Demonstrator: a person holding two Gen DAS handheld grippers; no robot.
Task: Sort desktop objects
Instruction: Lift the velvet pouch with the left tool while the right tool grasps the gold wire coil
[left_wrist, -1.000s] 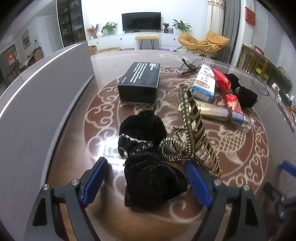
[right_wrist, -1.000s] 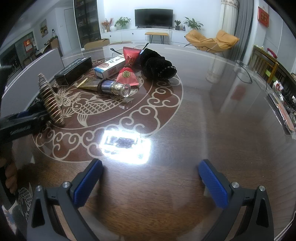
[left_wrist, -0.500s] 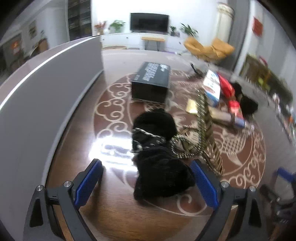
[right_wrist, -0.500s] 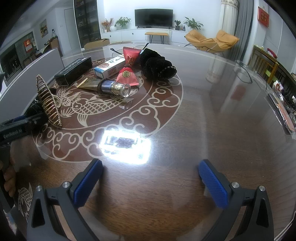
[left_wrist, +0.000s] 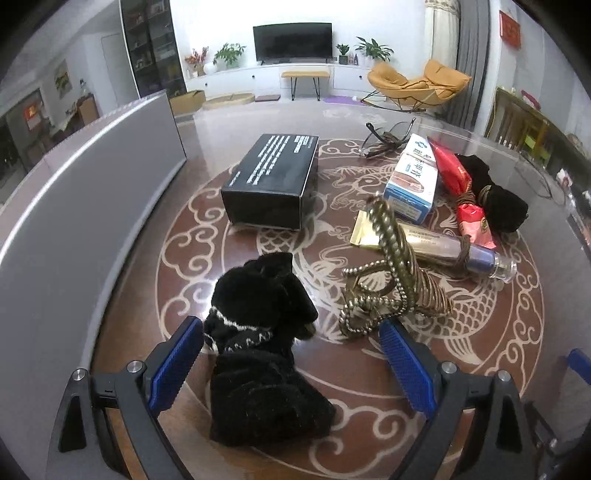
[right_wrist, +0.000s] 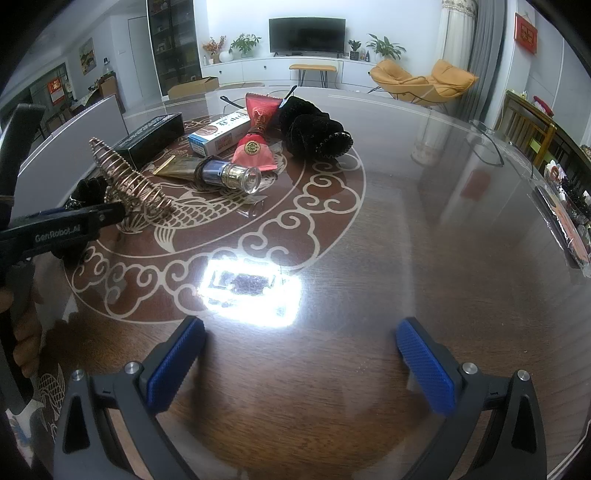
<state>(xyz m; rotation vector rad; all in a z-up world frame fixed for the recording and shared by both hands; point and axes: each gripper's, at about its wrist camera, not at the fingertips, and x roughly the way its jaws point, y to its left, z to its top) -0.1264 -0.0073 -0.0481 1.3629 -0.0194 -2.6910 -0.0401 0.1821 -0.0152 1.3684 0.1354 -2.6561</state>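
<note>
My left gripper (left_wrist: 291, 362) is open, its blue pads either side of a black velvet pouch (left_wrist: 258, 354) that lies on the table. A gold wire hair claw (left_wrist: 391, 273) rests just beyond the right pad; it also shows in the right wrist view (right_wrist: 129, 181). Farther off lie a black box (left_wrist: 273, 177), a blue-white carton (left_wrist: 413, 177), a gold cosmetic tube (left_wrist: 436, 247), a red pouch (left_wrist: 461, 192) and a second black pouch (left_wrist: 495, 199). My right gripper (right_wrist: 299, 362) is open and empty above bare wood.
A grey panel (left_wrist: 81, 199) stands along the left side of the table. Glasses (left_wrist: 384, 140) lie behind the carton. A lamp glare (right_wrist: 251, 288) reflects on the glass top. Items line the table's right edge (right_wrist: 569, 225).
My left gripper has pulled back and lowered. The gold hair claw now lies on the table. The right gripper has not moved.
</note>
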